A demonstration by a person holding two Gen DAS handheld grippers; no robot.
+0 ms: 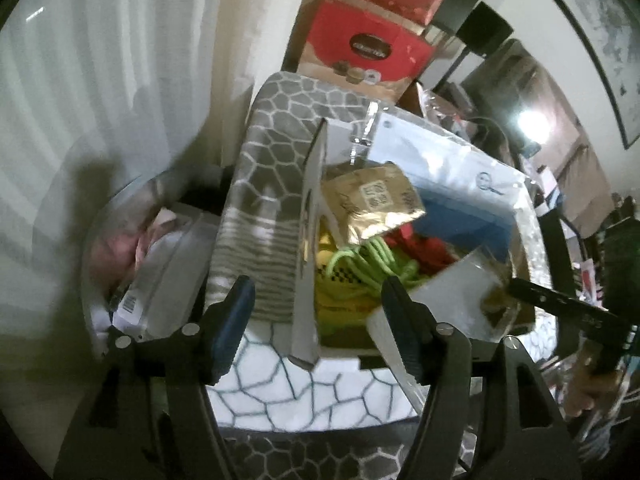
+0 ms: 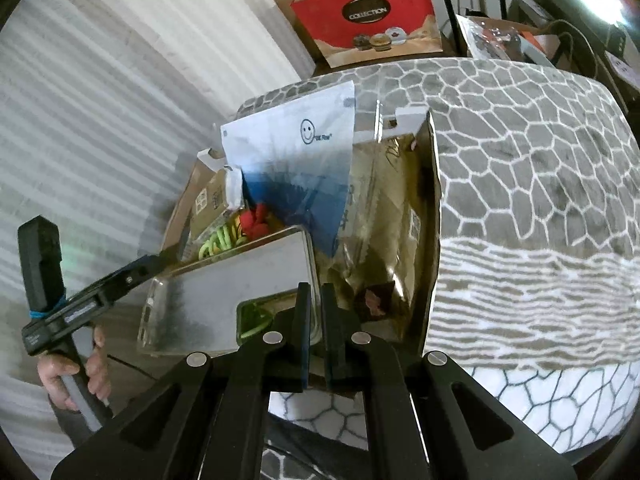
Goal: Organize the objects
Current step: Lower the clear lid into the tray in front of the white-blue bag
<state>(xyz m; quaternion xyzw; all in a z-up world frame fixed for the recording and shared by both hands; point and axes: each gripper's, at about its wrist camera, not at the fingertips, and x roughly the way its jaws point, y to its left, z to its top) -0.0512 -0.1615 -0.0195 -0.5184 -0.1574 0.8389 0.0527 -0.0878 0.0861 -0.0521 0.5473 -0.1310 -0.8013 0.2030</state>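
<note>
An open cardboard box (image 1: 308,240) (image 2: 430,208) sits on a grey-and-white patterned blanket (image 2: 540,160). Inside lie green cords (image 1: 372,264) (image 2: 218,242), something red (image 1: 424,250) (image 2: 256,220), a gold foil pouch (image 1: 372,204) and a white-and-blue plastic bag (image 2: 296,152) (image 1: 448,164). My right gripper (image 2: 316,320) is shut on a clear phone case (image 2: 232,300) held at the box's near rim; the case shows in the left wrist view (image 1: 448,304). My left gripper (image 1: 316,320) is open and empty, just before the box's near left corner.
A red and brown carton marked COLLECTION (image 2: 372,16) (image 1: 368,52) stands behind the blanket, with more cartons above. White curtains (image 2: 100,100) hang on the left. A clear bin with packets (image 1: 148,264) sits left of the blanket. Cluttered shelves (image 1: 560,184) fill the right.
</note>
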